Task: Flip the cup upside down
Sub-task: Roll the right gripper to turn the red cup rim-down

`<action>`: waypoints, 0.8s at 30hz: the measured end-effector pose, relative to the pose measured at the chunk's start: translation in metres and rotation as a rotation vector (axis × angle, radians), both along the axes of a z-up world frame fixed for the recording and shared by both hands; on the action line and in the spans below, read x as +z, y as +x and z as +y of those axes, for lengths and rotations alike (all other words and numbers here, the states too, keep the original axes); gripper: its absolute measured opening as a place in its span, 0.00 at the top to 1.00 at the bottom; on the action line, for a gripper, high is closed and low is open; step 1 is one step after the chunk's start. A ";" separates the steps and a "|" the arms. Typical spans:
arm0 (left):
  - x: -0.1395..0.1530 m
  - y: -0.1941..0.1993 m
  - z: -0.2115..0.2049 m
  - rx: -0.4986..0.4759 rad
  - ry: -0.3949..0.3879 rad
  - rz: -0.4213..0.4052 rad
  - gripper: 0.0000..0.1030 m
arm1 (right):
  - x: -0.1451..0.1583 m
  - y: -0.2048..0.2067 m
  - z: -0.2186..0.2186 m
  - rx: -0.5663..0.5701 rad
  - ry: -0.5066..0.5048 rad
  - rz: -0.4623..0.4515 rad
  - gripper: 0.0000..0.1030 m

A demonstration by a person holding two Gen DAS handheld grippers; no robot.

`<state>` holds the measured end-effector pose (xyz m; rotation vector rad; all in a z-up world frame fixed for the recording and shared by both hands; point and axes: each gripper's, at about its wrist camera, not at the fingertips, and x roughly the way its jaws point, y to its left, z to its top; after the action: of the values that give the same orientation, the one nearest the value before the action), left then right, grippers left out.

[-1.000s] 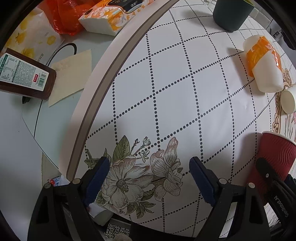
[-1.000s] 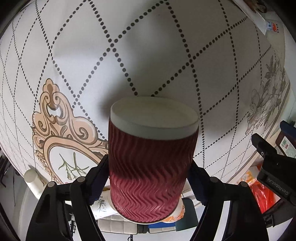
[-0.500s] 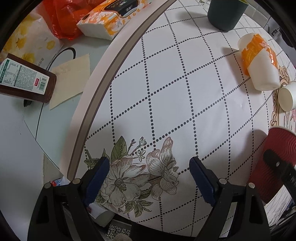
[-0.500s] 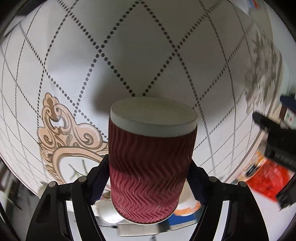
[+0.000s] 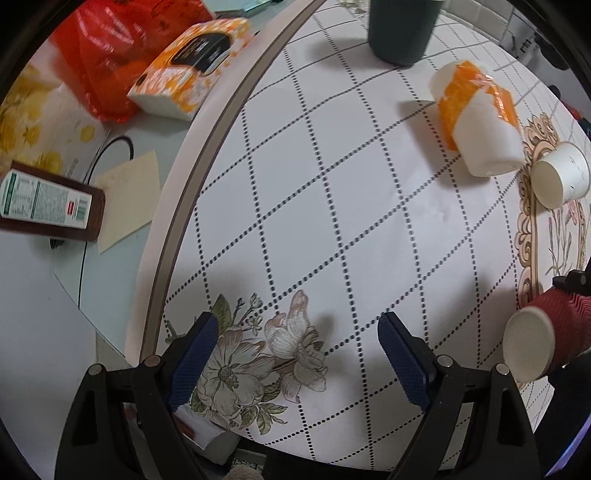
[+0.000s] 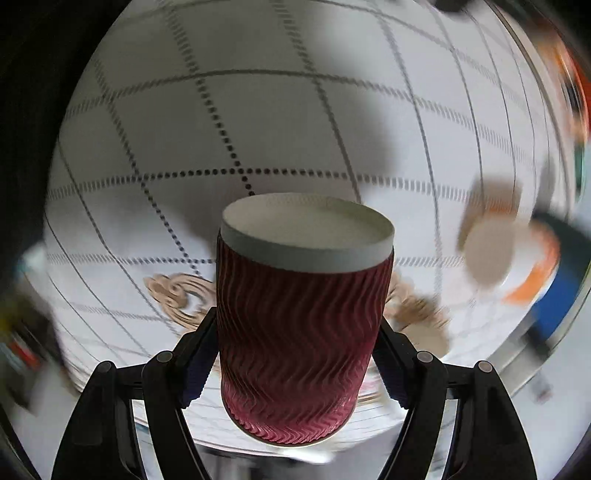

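Right wrist view: your right tongs (image 6: 297, 360) grasp the cup (image 6: 301, 325) by its sides, long axis running forward above the surface (image 6: 258, 122); left tongs (image 5: 297, 354) are released, well apart from the cup.

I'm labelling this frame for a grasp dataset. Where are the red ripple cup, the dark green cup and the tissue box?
red ripple cup (image 6: 301, 332): right wrist view, middle of its ribbed wall.
dark green cup (image 5: 400, 31): left wrist view, its side wall.
tissue box (image 5: 192, 66): left wrist view, its top face.

red wavy-ribbed cup (image 6: 301, 339), white base
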<state>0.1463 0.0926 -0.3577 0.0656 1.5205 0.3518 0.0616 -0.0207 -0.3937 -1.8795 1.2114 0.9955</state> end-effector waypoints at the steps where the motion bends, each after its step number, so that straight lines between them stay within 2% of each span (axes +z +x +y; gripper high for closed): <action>1: 0.001 0.002 -0.004 -0.008 0.000 0.000 0.14 | 0.001 0.006 -0.001 -0.073 0.005 0.005 0.24; 3: 0.002 0.006 -0.011 -0.022 0.001 0.000 0.14 | 0.003 0.017 -0.006 -0.216 0.020 0.018 0.24; 13: 0.003 0.013 -0.049 -0.090 -0.007 0.007 0.14 | 0.004 0.052 -0.035 -0.776 0.047 0.099 0.24; 19: 0.001 0.016 -0.063 -0.125 -0.013 0.013 0.14 | 0.001 0.065 -0.053 -1.032 0.068 0.132 0.24; 24: 0.000 0.018 -0.065 -0.139 -0.017 0.021 0.14 | 0.002 0.080 -0.082 -1.192 0.079 0.164 0.24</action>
<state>0.1643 0.0272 -0.3578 0.1610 1.5304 0.2280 0.1413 -0.1025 -0.3912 -0.7107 1.9472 0.4806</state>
